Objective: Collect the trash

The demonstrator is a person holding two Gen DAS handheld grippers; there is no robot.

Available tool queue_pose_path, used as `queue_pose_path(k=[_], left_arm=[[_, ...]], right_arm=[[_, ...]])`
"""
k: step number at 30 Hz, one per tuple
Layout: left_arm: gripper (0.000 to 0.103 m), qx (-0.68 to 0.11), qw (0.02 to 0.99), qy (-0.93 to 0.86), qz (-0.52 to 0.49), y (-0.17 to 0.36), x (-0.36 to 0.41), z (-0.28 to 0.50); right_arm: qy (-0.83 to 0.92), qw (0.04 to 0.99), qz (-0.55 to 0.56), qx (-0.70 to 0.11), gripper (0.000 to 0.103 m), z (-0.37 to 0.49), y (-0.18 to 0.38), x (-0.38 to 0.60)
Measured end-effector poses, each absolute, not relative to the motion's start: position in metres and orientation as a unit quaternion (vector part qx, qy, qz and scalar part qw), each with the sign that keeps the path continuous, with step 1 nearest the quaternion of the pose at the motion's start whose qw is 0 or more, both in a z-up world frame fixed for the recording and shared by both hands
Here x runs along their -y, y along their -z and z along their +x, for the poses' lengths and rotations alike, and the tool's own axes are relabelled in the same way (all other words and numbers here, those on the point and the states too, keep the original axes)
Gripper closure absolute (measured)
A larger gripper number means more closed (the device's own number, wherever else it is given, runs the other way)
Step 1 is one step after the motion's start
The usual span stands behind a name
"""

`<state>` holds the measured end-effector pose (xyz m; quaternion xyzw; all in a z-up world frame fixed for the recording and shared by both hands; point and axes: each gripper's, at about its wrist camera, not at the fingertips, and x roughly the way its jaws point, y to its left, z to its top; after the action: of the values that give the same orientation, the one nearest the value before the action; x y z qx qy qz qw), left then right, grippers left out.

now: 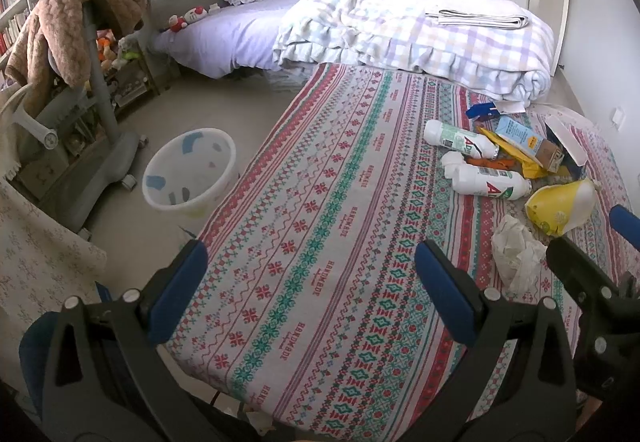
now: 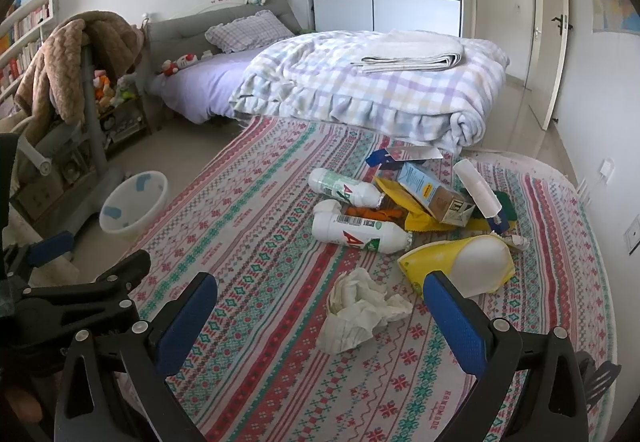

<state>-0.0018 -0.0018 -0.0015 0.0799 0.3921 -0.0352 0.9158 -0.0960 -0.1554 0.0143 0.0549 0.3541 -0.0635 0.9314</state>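
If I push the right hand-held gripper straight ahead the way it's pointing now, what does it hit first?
Most likely the crumpled white paper. It lies on the patterned bedspread centred between the open fingers of the right hand-held gripper, nearer than the yellow-and-white pouch and the white bottles. Depth is hard to judge through the fisheye.

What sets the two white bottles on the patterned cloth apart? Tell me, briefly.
The far bottle shows a mostly green label; the near bottle shows a barcode and more bare white plastic. The far bottle lies beside the yellow wrapper, at the pile's back; the near bottle lies closer to the crumpled tissue. The near bottle looks larger, being closer. Both lie on their sides with red lettering, necks pointing right.
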Motion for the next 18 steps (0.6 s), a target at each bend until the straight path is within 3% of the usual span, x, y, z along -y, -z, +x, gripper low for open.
queue_pose_path(k=[18], left_arm=[[0.000,-0.388,0.917,0.047,0.072,0.008,-0.001,0.003]], right_arm=[[0.057,0.927,0.080,-0.363,0.000,-0.094,-0.013,0.164]])
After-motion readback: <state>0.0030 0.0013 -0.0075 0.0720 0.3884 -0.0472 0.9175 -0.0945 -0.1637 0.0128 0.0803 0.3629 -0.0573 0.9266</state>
